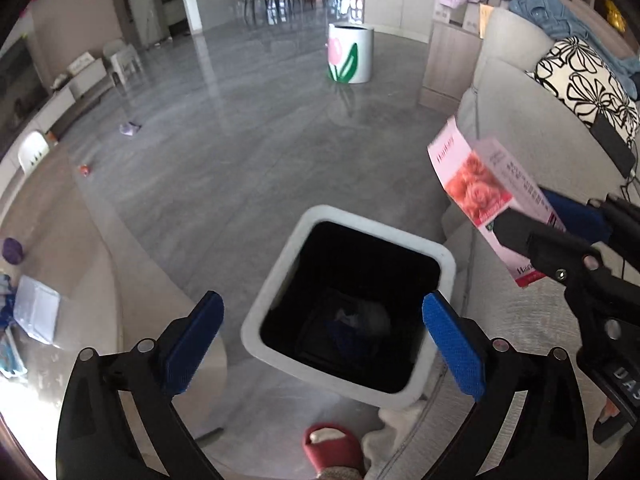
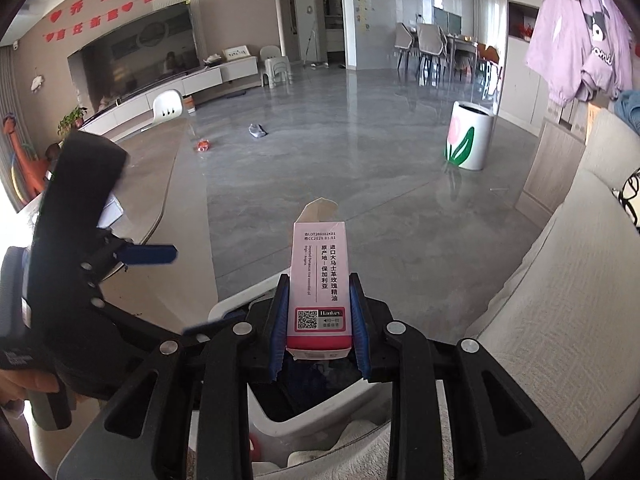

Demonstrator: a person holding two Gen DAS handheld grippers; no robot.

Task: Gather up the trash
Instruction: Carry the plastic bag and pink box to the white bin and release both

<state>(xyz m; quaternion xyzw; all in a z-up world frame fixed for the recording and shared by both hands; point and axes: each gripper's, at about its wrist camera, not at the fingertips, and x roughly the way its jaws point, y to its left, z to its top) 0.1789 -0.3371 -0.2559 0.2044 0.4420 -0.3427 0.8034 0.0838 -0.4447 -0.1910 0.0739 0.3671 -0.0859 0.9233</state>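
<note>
**Pink carton held over the open bin**

The right hand-held gripper [image 2: 319, 322] pinches a pink carton [image 2: 319, 292] between its blue pads [image 2: 280, 332], the pads pressed against the carton's two narrow sides. The carton stands up out of the grip, its printed face with a QR code toward the right wrist camera and its top flap open at the far end. In the left wrist view the same carton [image 1: 490, 200] shows a rose picture on its broad face and hangs in the air to the right of the bin, near its rim, with the sofa [image 1: 532, 320] behind it.

The left hand-held gripper [image 1: 324, 344] is spread wide, holding nothing, its blue pads [image 1: 194, 344] framing the trash bin [image 1: 280, 280] from above. The bin is white with a rounded square mouth and a dark liner; something pale and crumpled lies at the bottom, too dim to name. It stands on the grey floor [image 1: 240, 160] just beside the sofa.

A red slipper [image 1: 330, 450] shows at the lower edge of the left view, close to the bin. Farther off on the floor lie a small purple-grey scrap [image 1: 130, 129] and a small orange scrap [image 1: 85, 169], well apart from the bin. A white tub painted with a pink tulip [image 1: 351, 54] stands farther away across the room.
</note>
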